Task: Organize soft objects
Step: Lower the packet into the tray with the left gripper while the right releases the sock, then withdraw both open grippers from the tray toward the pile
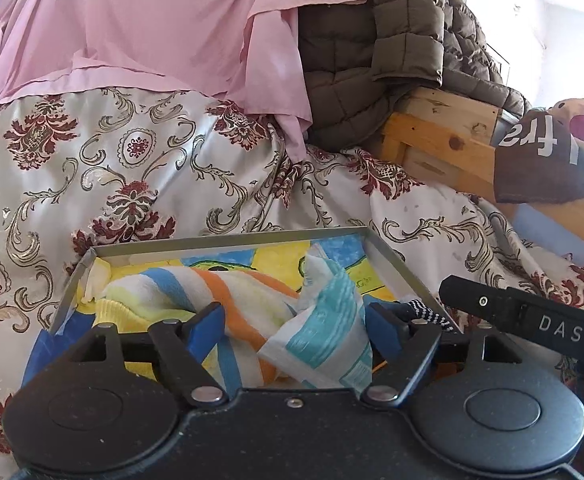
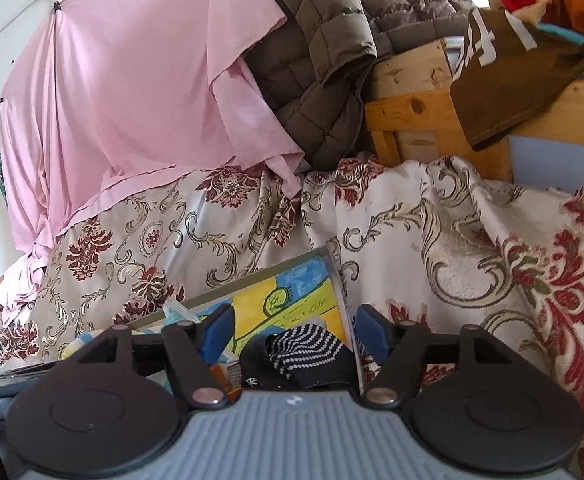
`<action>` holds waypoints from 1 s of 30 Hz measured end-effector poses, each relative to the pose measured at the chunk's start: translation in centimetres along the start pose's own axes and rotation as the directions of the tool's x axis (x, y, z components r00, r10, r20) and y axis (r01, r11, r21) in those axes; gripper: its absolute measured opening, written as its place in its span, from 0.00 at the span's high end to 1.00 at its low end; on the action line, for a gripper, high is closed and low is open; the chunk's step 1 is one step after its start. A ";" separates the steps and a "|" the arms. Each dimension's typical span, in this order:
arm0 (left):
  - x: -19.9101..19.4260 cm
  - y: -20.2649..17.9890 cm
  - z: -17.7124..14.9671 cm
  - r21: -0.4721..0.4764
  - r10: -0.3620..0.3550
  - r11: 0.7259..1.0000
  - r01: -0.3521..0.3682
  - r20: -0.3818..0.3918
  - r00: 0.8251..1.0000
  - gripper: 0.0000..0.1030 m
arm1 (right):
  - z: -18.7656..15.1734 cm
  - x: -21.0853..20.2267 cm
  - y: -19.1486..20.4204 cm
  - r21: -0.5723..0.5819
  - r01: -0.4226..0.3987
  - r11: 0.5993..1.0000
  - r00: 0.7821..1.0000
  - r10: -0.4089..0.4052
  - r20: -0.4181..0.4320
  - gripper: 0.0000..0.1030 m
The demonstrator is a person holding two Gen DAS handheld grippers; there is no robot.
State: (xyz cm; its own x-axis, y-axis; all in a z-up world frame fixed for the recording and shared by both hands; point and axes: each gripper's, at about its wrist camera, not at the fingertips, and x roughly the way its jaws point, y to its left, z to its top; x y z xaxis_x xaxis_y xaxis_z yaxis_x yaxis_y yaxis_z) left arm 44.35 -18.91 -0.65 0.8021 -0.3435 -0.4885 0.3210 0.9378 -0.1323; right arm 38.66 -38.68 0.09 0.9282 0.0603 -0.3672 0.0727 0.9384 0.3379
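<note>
A shallow grey tray [image 1: 391, 258] with a colourful drawing on its floor lies on a patterned bedspread. In it lie an orange, blue and yellow striped towel [image 1: 228, 300] and a white cloth with teal stripes [image 1: 323, 336]. My left gripper [image 1: 295, 326] is open just over these cloths, its blue pads either side of them. In the right wrist view the tray [image 2: 339, 292] shows again with a black sock with white dots [image 2: 307, 354] in its near corner. My right gripper [image 2: 293, 334] is open over that sock, apart from it.
The cream and red bedspread [image 1: 152, 168] covers the bed around the tray. A pink sheet [image 1: 132, 20] and a brown quilted jacket [image 1: 371, 60] hang behind. A wooden bed frame [image 2: 411, 120] with a brown printed shirt [image 2: 511, 76] stands at the right.
</note>
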 end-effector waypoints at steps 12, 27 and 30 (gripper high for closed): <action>-6.3 0.0 -0.3 -0.013 0.041 0.999 -0.040 0.126 0.991 0.11 | 0.6 -5.9 2.2 -0.060 0.019 0.998 0.998 -0.015 0.058 0.09; -18.8 2.3 -3.2 -0.112 0.118 0.989 -0.098 0.197 0.973 0.02 | -2.0 -16.1 5.1 -0.099 0.015 0.995 0.994 -0.004 0.109 0.00; -21.0 2.8 -4.1 -0.137 0.123 0.986 -0.097 0.201 0.972 0.02 | -3.1 -18.2 6.0 -0.119 0.014 0.993 0.993 0.001 0.120 0.00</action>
State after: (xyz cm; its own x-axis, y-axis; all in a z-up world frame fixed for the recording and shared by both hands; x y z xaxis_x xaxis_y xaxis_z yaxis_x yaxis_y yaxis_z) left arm 26.34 -8.85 5.65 0.9203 -0.2283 -0.3176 0.1697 0.9646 -0.2018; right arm 21.14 -33.12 6.13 0.9653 0.0196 -0.2604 0.0416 0.9729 0.2276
